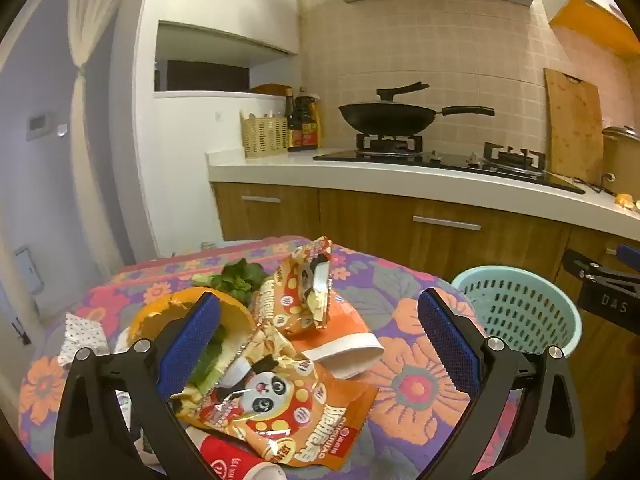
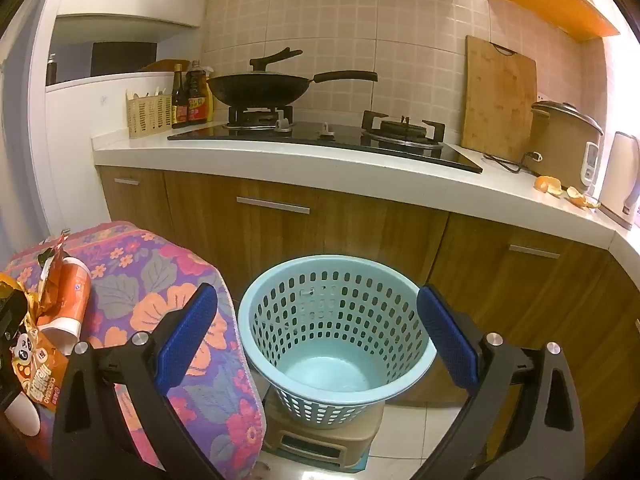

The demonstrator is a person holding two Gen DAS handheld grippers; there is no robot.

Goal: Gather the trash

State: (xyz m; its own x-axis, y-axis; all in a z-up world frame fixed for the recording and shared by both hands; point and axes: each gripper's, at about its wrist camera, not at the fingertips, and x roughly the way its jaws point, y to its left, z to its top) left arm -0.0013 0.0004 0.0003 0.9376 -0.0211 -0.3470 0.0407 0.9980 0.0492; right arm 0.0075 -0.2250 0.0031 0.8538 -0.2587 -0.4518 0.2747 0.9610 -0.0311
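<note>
Trash lies on the flowered table: an orange panda snack wrapper, a second crumpled wrapper, an orange paper cup on its side, a red cup, orange peel, green leaves and a crumpled tissue. My left gripper is open above the wrappers and holds nothing. My right gripper is open and empty above the light blue perforated basket, which looks empty. The basket also shows at the table's right in the left wrist view.
The basket stands on a beige stool on the tiled floor, between the table and wooden cabinets. Behind is a white counter with a stove, a black wok, a cutting board, a rice cooker and orange peels.
</note>
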